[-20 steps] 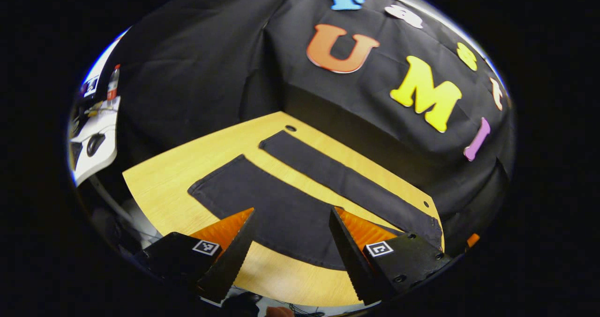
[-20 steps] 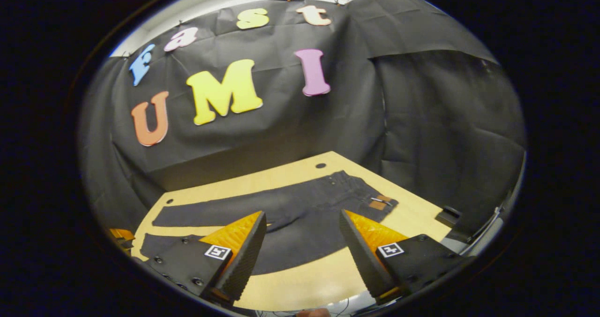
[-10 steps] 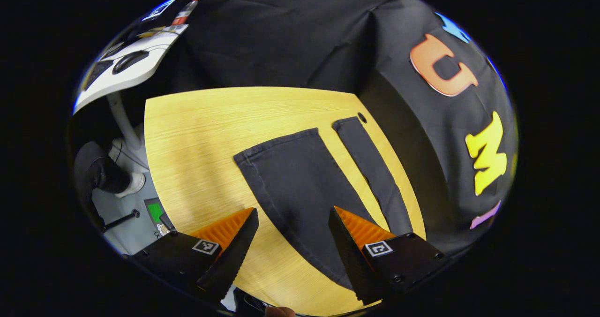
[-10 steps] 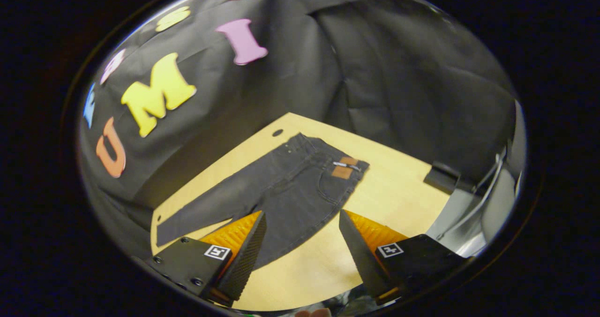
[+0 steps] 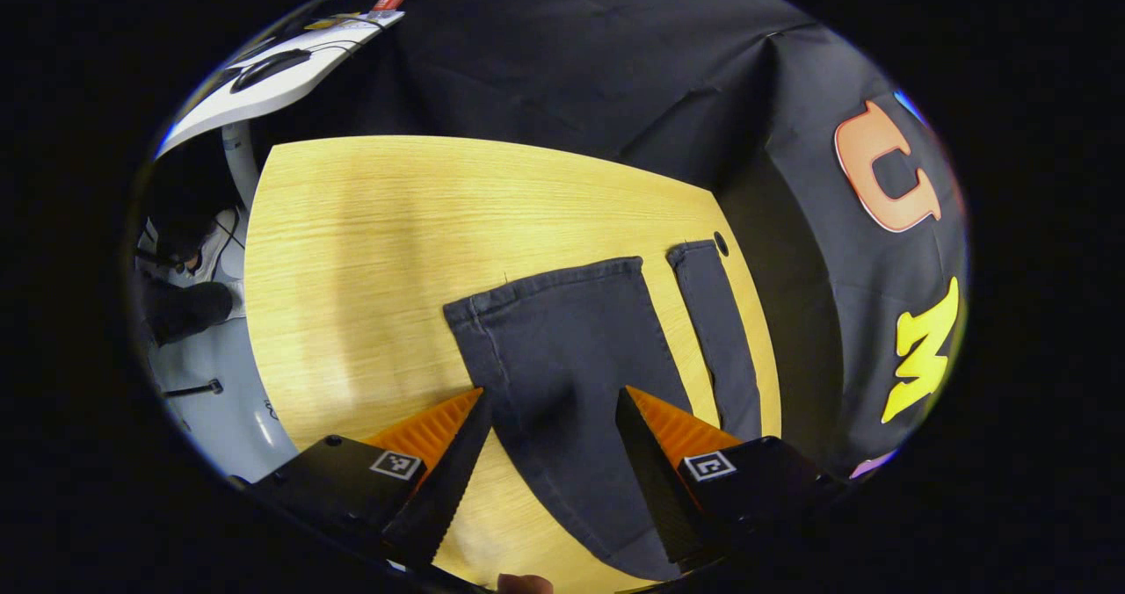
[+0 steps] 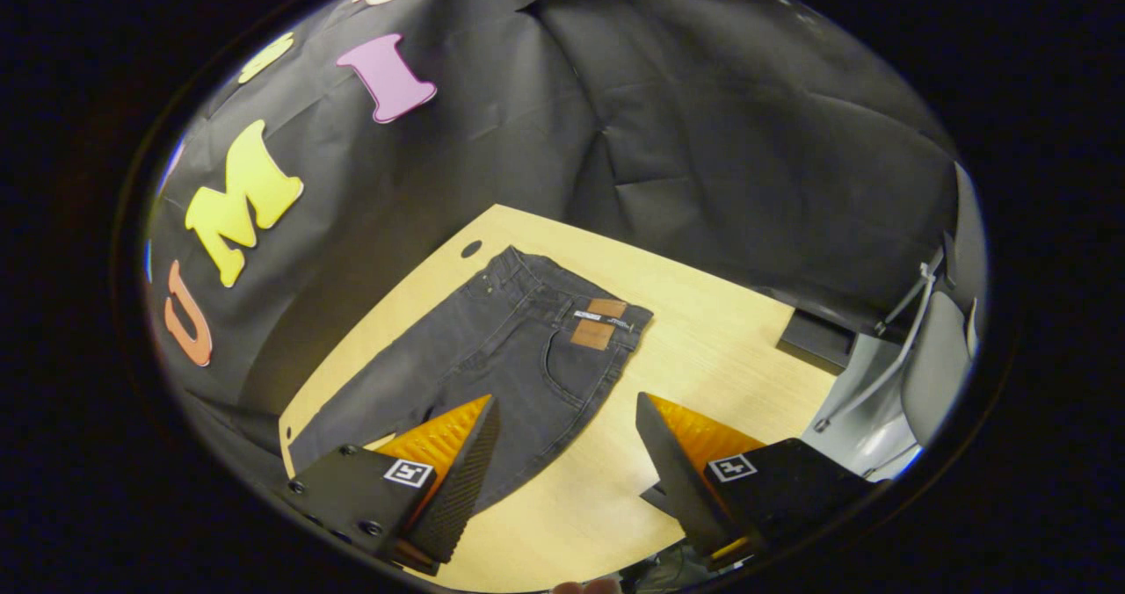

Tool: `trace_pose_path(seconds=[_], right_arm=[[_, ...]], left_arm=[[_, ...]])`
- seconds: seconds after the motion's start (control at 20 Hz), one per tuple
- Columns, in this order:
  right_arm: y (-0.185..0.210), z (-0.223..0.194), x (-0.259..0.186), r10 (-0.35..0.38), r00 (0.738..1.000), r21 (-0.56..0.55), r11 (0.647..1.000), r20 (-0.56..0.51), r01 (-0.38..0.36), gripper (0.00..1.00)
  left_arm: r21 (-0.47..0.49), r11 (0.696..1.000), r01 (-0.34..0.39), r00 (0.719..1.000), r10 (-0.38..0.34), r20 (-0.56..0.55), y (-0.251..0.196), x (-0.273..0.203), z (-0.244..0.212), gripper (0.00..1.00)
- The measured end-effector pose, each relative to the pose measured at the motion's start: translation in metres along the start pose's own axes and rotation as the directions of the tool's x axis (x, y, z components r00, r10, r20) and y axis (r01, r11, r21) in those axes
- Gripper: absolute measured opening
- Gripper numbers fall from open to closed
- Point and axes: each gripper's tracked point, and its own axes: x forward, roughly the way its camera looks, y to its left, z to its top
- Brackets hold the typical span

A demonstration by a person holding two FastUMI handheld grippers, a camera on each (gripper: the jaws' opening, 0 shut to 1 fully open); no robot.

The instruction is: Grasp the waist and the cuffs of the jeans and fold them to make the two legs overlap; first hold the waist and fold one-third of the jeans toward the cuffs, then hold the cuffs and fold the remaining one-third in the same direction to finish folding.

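Dark denim jeans lie flat and unfolded on the pale wooden table, and the left gripper hovers above the nearer leg with its fingers spread wide, the leg's cuff ahead and a second, narrower-looking leg lying apart beside it. Over the seat end, in the right gripper view, the right gripper also hangs wide apart and holding nothing, its fingers framing the jeans' near edge. Beyond them the waist with its brown patch points toward the black cloth wall.
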Motion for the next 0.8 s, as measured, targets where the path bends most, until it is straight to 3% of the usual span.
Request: trace_pose_path(seconds=[0.25, 0.35, 0.5, 0.6, 0.8], right_arm=[[-0.003, -0.004, 0.024, -0.011, 0.999, 0.044, 0.999, -0.037, 0.012, 0.97], [-0.003, -0.003, 0.024, -0.013, 0.999, 0.021, 1.0, -0.036, 0.014, 0.97], [-0.003, 0.0, 0.033, -0.017, 0.999, 0.004, 1.0, -0.04, 0.017, 0.97], [-0.004, 0.002, 0.038, -0.021, 0.999, 0.004, 1.0, -0.043, 0.021, 0.97], [-0.008, 0.003, 0.049, -0.03, 0.997, 0.009, 0.999, -0.066, 0.031, 0.97]], left_arm=[[0.022, 0.998, 0.06, 0.998, -0.06, 0.01, -0.012, 0.015, 0.008, 0.92], [-0.004, 0.993, 0.117, 0.993, -0.117, -0.008, -0.015, 0.022, 0.009, 0.82], [-0.096, 0.982, 0.162, 0.986, -0.165, -0.03, -0.015, 0.032, 0.011, 0.59], [-0.143, 0.974, 0.176, 0.982, -0.183, -0.035, -0.012, 0.034, 0.011, 0.2], [-0.141, 0.971, 0.194, 0.979, -0.201, -0.038, -0.014, 0.038, 0.009, 0.06]])
